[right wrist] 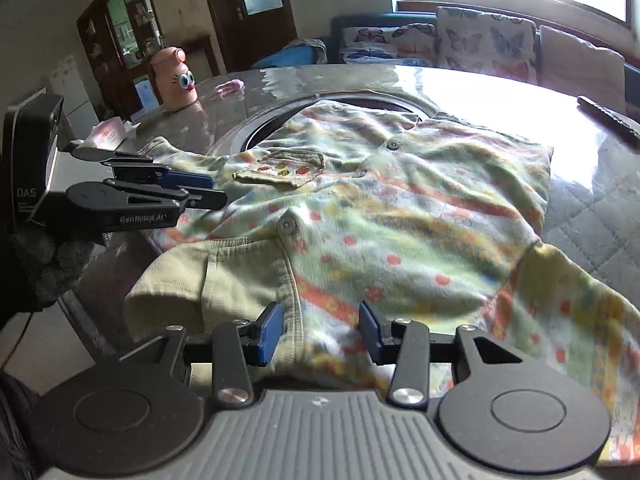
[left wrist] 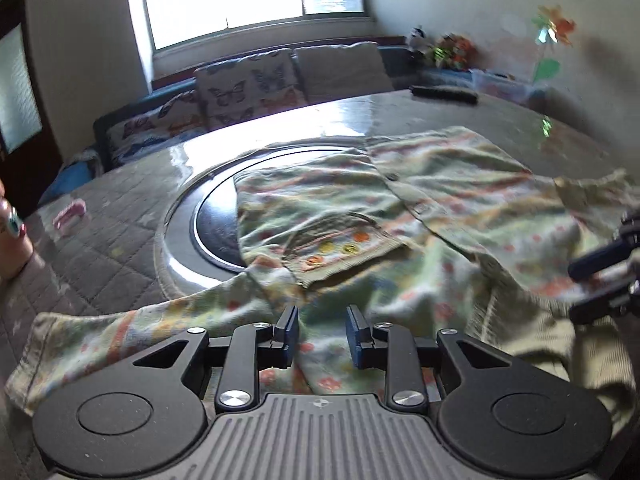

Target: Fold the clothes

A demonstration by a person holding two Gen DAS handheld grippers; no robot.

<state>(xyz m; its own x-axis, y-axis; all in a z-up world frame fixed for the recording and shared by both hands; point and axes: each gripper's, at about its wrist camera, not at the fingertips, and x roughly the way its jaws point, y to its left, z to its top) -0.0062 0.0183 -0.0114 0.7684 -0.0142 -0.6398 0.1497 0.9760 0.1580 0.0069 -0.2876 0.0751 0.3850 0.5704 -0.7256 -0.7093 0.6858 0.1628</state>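
Lying rumpled, fleecy floral shirt (right wrist: pixel 400 216) drapes glossy round table (right wrist: pixel 592 184).

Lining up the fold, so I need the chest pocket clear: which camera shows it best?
The left wrist view: the pocket sits large and central, its embroidered edge visible. The right wrist view shows it smaller, farther off, beside the left gripper.

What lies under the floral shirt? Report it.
The floral shirt covers part of a round inset disc in the quilted table. The disc's right portion and the tabletop beneath are hidden.
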